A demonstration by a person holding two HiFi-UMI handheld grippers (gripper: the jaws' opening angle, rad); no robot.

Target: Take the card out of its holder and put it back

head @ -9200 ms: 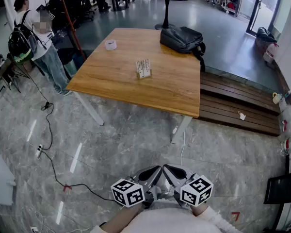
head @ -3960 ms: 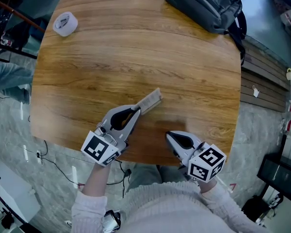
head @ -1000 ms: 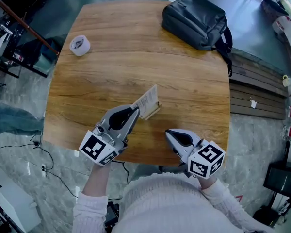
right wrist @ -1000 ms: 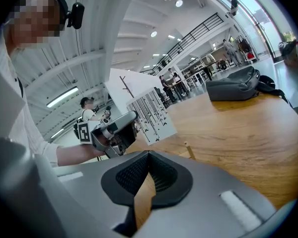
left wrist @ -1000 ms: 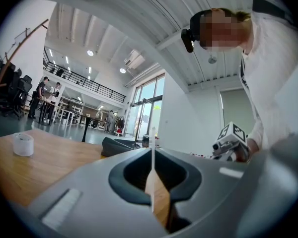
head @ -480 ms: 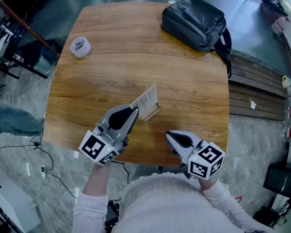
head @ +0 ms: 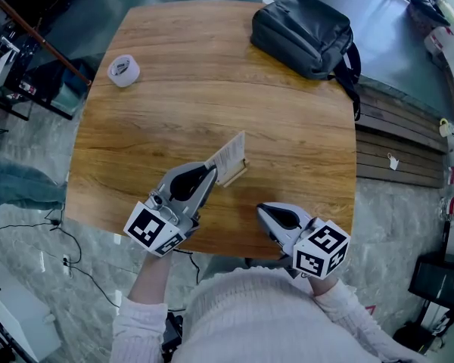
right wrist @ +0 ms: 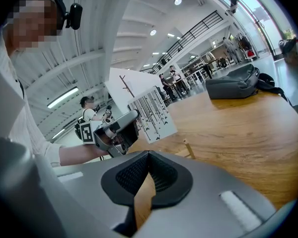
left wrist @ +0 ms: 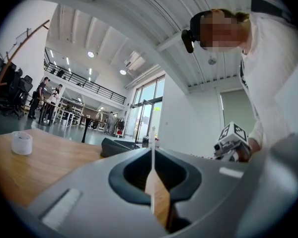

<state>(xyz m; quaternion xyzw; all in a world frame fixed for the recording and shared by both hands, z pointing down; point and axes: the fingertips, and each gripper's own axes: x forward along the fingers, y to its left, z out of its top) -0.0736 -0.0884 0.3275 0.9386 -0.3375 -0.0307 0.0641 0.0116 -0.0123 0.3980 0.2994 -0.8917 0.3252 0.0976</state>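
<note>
Card (head: 228,155) at fingers (head: 206,188) of left gripper (head: 210,172), just beside wooden holder (head: 240,175) on table (head: 212,66)

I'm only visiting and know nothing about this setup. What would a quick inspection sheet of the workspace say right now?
Surface: wooden table, plain wood-grain top.
Job's things: card pinched at one edge, apparently lifted just off its small wooden holder.
Clutter: black backpack at the far right corner; tape roll at the far left.
Grippers: left gripper shut on the card; right gripper shut and empty, near the table's front edge.
Cables: black cable on the floor to the left.
Surroundings: grey stone floor; slatted wooden platform on the right; a bystander's leg on the left.
</note>
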